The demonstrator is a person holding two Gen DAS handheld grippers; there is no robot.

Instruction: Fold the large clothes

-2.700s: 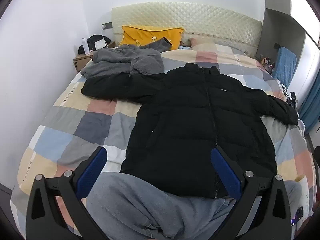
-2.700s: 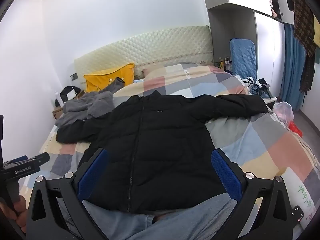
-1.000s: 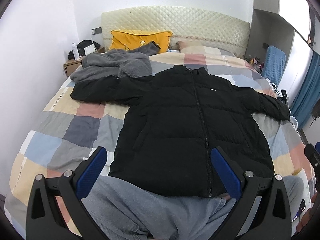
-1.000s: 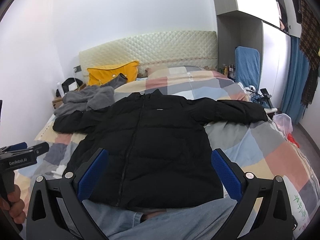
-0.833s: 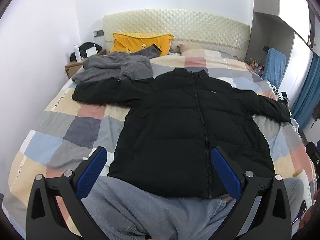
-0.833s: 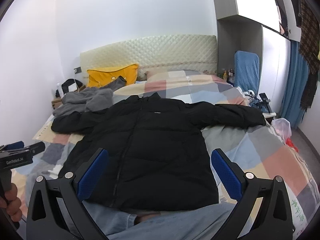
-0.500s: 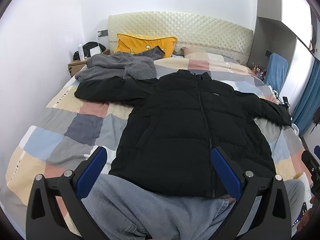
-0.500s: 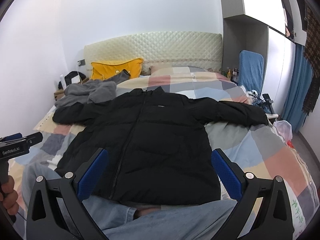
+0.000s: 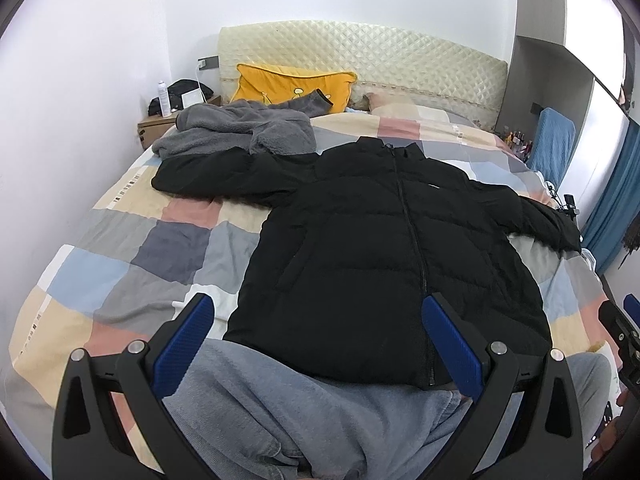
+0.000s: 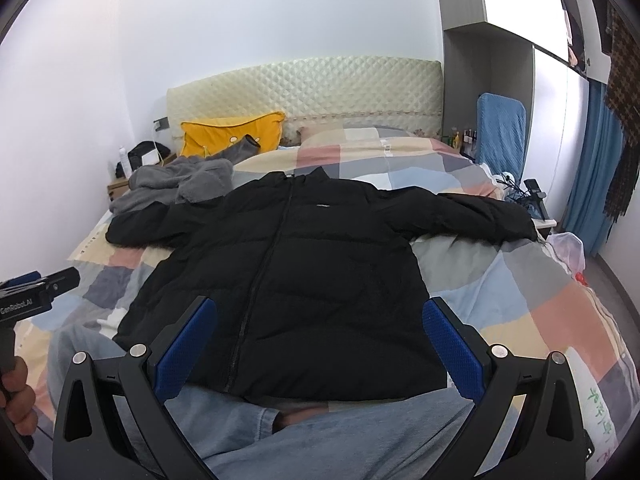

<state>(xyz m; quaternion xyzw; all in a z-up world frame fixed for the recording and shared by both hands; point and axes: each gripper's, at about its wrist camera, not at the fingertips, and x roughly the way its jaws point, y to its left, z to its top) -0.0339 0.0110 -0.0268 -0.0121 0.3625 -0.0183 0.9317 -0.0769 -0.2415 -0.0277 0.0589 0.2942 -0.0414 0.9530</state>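
A black puffer jacket (image 9: 380,248) lies flat, front up and zipped, on the checked bed cover (image 9: 132,256), both sleeves spread out; it also shows in the right wrist view (image 10: 304,264). Its hem lies over grey-blue trousers (image 9: 320,412) at the near edge. My left gripper (image 9: 318,344) is open and empty, held above the hem's left part. My right gripper (image 10: 320,344) is open and empty, above the hem's middle. The left gripper also shows at the left edge of the right wrist view (image 10: 36,292).
A grey fleece garment (image 9: 236,132) lies by the jacket's left sleeve, near a yellow pillow (image 9: 288,84) and the quilted headboard (image 9: 360,56). A nightstand (image 9: 160,124) stands at the far left. A blue chair (image 10: 500,136) and curtain (image 10: 592,176) stand to the right.
Both grippers have drifted slightly, with the views rising and tilting a little. The jacket has not moved and both grippers stay open.
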